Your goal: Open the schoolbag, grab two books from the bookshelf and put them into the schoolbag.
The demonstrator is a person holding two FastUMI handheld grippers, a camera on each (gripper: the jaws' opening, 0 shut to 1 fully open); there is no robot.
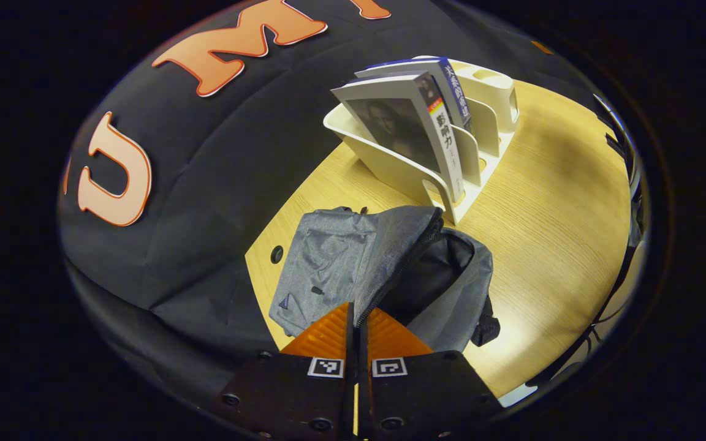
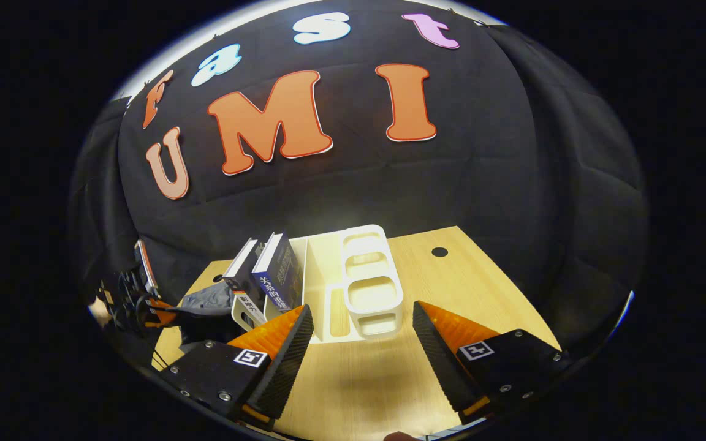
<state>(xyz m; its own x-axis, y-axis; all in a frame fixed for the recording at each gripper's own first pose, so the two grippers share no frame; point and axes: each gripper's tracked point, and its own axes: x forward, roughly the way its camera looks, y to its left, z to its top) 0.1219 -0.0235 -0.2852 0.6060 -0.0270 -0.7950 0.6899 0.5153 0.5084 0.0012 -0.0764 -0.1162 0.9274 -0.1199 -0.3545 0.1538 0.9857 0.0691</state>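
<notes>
- In the left gripper view, the left gripper [image 1: 358,318] is nearest the camera: its two fingers stand pressed nearly together, and the zippered edge of the schoolbag's [image 1: 383,269] raised flap runs down into the thin slit between them. The fingers seem to pinch that edge, though the contact itself is hard to make out.
- The schoolbag lies on the wooden table [image 1: 549,245] just in front of the bookshelf, its main compartment gaping open and dark inside, its front pocket panel turned toward the booth's cloth wall.
- The white bookshelf [image 1: 439,153] stands just beyond the schoolbag, its near foot almost touching the bag's open rim.
- Two books lean in the shelf's slots: a grey book [image 1: 402,122] in the slot nearest the bag, and a blue-spined book [image 1: 451,86] right behind it.
- In the right gripper view, the right gripper [image 2: 362,334] is closest to the lens, fingers spread wide with nothing between them, hovering over the table [image 2: 451,275] in front of the bookshelf.
- The bookshelf [image 2: 362,282] faces it end-on, empty cup-like compartments nearest.
- The blue book [image 2: 279,275] and the grey book [image 2: 244,260] lean at the shelf's left side.
- The schoolbag [image 2: 206,300] lies left of the bookshelf, with the left gripper [image 2: 160,312] just past it.
</notes>
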